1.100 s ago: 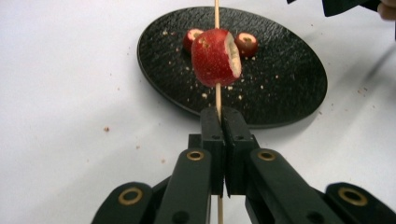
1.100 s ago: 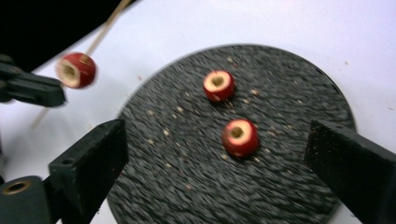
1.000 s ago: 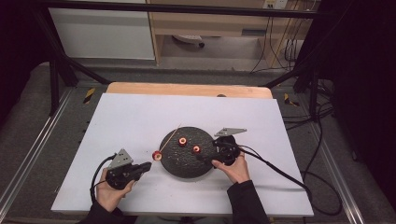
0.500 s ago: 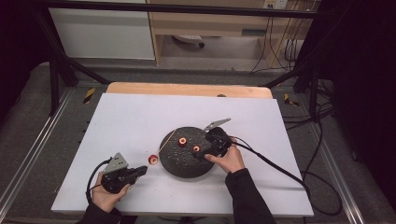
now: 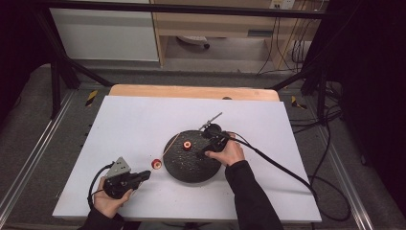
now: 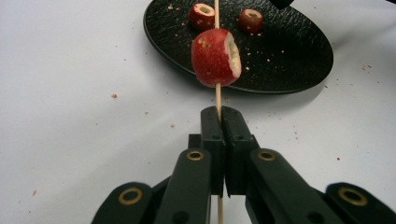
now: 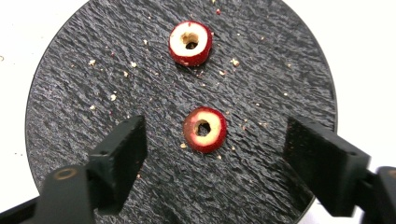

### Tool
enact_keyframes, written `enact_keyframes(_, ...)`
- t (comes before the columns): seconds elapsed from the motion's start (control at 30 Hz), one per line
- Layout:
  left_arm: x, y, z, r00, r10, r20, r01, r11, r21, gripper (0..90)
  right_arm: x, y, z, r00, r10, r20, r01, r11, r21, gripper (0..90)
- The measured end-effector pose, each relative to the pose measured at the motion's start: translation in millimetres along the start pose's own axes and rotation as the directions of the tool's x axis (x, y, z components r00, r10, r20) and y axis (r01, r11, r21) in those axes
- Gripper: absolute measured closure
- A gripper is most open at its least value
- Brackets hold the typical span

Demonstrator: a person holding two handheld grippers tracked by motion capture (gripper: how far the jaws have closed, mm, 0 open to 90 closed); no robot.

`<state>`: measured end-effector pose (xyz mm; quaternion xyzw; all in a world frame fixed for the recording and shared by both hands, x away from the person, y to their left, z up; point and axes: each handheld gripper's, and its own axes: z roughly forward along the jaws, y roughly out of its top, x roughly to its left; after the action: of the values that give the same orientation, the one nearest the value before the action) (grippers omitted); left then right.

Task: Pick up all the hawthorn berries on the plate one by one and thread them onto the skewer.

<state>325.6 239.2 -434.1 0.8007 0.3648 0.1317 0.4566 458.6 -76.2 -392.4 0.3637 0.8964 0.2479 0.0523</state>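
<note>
Right gripper hung over the black plate, jaws apart and just closing, nothing pinched; cored red fruit piece lay between them. Left gripper clenched the wooden skewer, one piece threaded. Step judged: picking the next piece; next, pinch squarely. A second ago the right gripper stood at the plate's right edge.

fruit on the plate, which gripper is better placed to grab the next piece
Right. The right gripper hangs open over the plate, jaws either side of a cored fruit piece. The left gripper is shut on the skewer.
</note>
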Motion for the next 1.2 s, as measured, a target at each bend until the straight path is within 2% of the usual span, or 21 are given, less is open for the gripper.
enact_keyframes(0.27, -1.1, 0.3, 0.1, 1.0000, 0.002, 0.000, -0.002, 1.0000, -0.002, 88.1, 1.1, 8.6, 8.7, 1.0000, -0.007, -0.002, 0.007, 0.998, 0.054, 36.4)
enact_keyframes(0.6, -0.9, 0.5, 0.0, 1.0000, 0.002, 0.000, -0.002, 1.0000, -0.004, 88.1, -0.4, 13.9, 19.4, 0.9998, 0.014, -0.014, -0.013, 0.995, 0.103, 50.0)
enact_keyframes(1.03, -1.4, 0.5, 0.7, 1.0000, 0.006, 0.001, -0.006, 1.0000, 0.002, 88.0, -2.1, 13.8, 26.2, 0.9976, 0.054, -0.042, -0.047, 0.988, 0.145, 61.4)
enact_keyframes(1.2, -1.2, 0.5, 0.5, 1.0000, 0.006, 0.001, -0.006, 1.0000, 0.001, 88.1, -3.0, 14.1, 27.3, 0.9970, 0.064, -0.042, -0.057, 0.986, 0.155, 62.1)
